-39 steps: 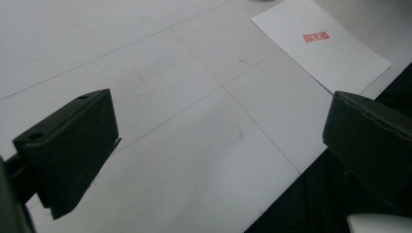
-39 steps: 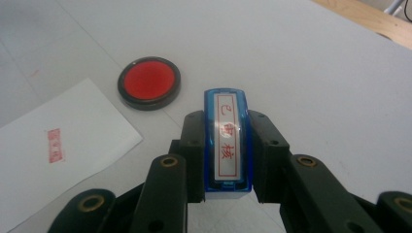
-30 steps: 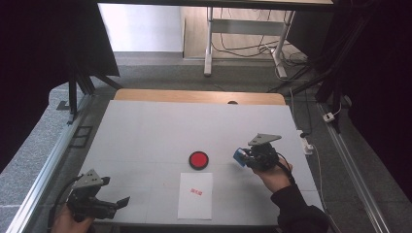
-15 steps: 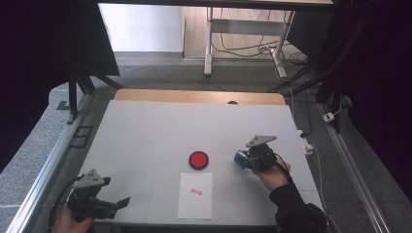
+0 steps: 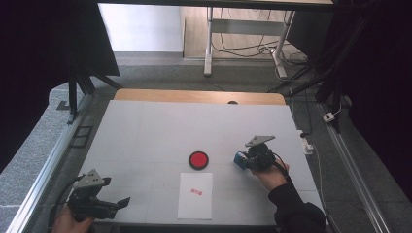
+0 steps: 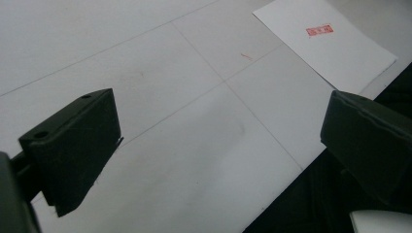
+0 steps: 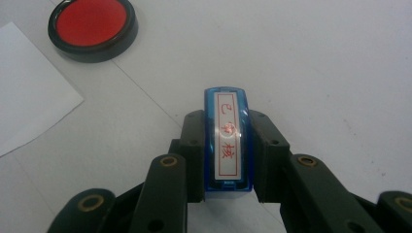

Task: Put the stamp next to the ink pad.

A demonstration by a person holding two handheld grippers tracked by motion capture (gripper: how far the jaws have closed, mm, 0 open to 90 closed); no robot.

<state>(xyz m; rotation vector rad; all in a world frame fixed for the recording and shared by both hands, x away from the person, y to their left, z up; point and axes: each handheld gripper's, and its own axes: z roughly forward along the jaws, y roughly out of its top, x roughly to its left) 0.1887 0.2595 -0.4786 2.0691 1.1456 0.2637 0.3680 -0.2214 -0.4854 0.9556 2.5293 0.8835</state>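
My right gripper (image 5: 244, 160) is shut on a blue stamp (image 7: 227, 141) with a white label in red characters; in the right gripper view both jaws press its sides. In the high view the blue stamp (image 5: 239, 158) sits low over the table, just right of the round red ink pad (image 5: 198, 159). The red ink pad (image 7: 92, 26) lies ahead and to the left in the right gripper view. A white sheet (image 5: 196, 195) with a small red stamp mark lies in front of the pad. My left gripper (image 5: 121, 204) stands open at the table's front left, nothing between its jaws.
The white table (image 5: 145, 131) has a wooden strip along its far edge. Metal rails run along both sides. In the left gripper view the white sheet (image 6: 335, 46) lies ahead to the right near the table's front edge.
The right gripper with the stamp has shifted slightly toward the ink pad. The left gripper has stayed still.
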